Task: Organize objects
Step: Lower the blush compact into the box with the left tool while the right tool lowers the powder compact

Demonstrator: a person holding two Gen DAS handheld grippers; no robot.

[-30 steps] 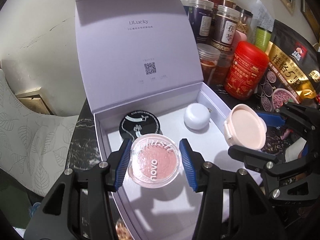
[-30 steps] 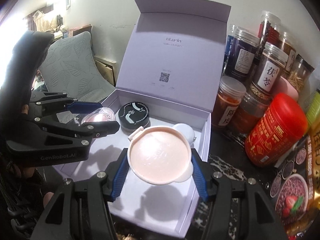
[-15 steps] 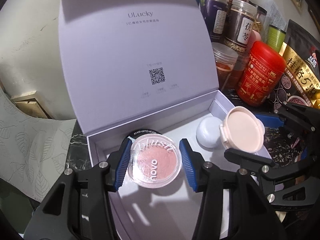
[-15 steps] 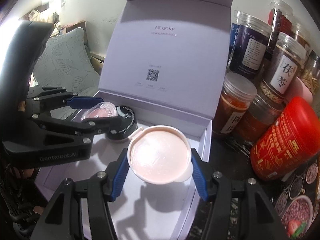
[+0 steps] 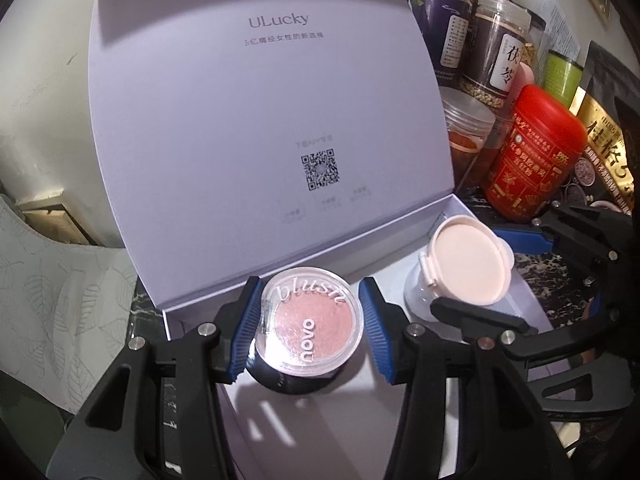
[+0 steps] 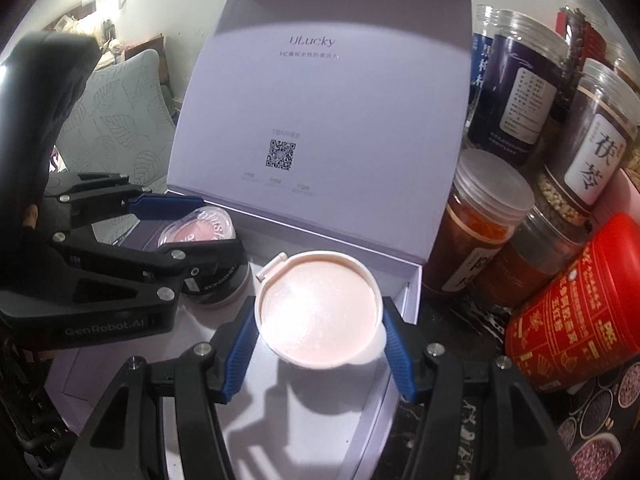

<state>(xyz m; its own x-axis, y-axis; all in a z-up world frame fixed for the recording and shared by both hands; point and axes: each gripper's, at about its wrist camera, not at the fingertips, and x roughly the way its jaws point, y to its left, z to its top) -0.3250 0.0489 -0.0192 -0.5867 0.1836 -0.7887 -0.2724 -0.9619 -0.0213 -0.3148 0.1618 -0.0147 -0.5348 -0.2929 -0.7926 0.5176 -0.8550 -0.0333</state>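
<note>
We hold a blush compact in our left claw and a pink powder case in our right claw, both clamped above the open lavender box (two items already inside). We should lower each onto bare floor before loosening.

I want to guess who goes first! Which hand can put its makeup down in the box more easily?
Probably right: its pink compact hangs over bare box floor; the left's blush hangs above a black jar.

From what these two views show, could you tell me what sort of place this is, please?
Probably a home, at a dark marble-patterned counter or table used for storage: jars of dried foods and a red tin crowd one side, and a leaf-patterned cushion lies behind the open gift box.
</note>
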